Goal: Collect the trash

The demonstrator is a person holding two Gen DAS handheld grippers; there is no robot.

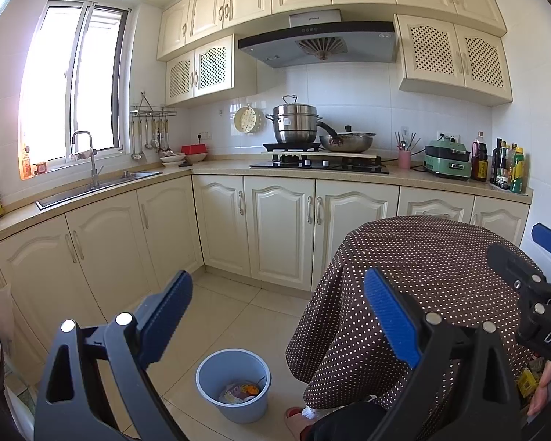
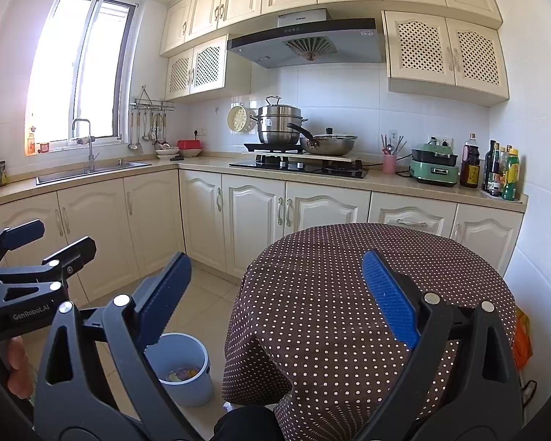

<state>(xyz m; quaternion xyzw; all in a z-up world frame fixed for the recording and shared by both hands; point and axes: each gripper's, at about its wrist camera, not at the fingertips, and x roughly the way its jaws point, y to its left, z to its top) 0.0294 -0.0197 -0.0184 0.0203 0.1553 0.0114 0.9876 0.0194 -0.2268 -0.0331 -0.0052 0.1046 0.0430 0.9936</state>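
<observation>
I hold both the left hand-held gripper [image 1: 277,312] and the right hand-held gripper [image 2: 275,294] wide and empty above the surface [image 2: 349,294], with no trash on it, so I judge collecting nearly done, the bin [image 1: 233,386] on the floor by its left edge holding scraps.

"GenRobot.AI" is printed on the left gripper [image 2: 29,253]; "DAS" is read on the right gripper [image 1: 532,253].
</observation>
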